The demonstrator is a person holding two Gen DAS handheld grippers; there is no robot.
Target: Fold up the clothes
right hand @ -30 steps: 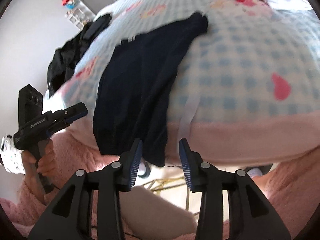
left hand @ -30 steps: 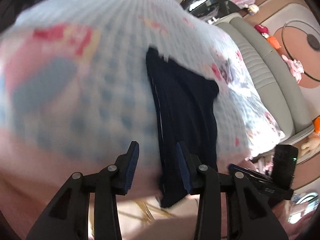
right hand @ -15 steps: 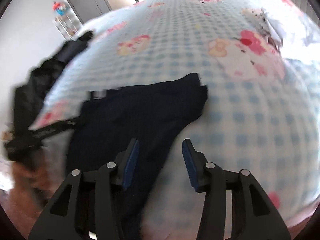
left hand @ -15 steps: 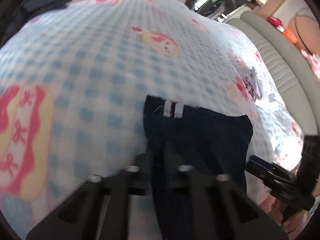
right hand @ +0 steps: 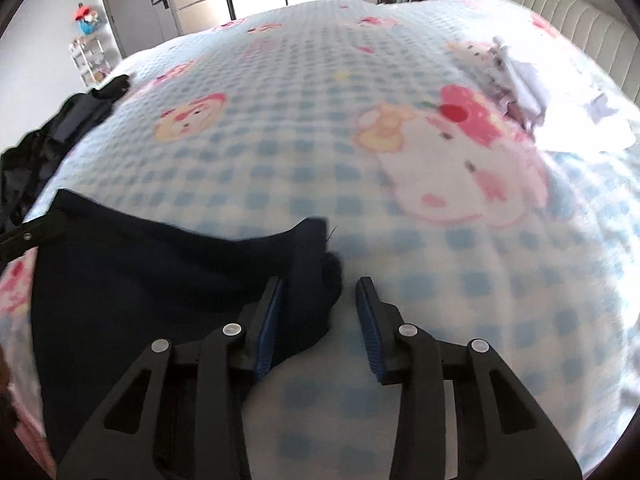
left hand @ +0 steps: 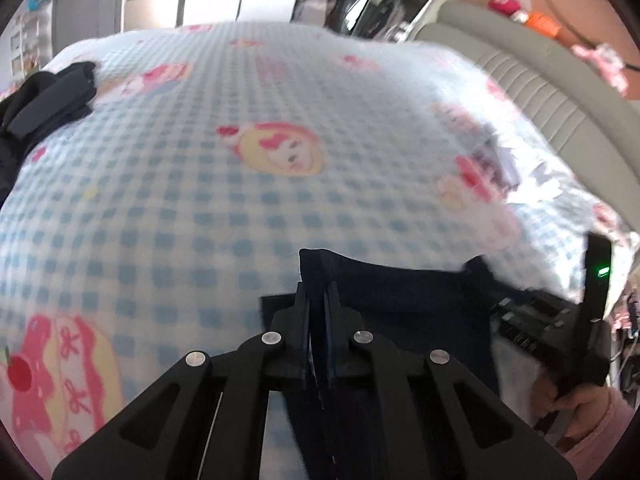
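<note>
Left gripper clamped on garment corner, right gripper open straddling opposite corner, cloth stretched crosswise between them on bed.

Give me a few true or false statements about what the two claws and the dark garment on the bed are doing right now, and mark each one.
1. The left claw is shut on an edge of the navy garment. True.
2. The right claw is clamped shut on the garment. False: its jaws stand open, with a corner of the garment between them.
3. The garment lies on a blue checked blanket with cartoon prints. True.
4. The navy garment is the only clothing on the bed. False: a black pile of clothes sits at the far left edge.
</note>
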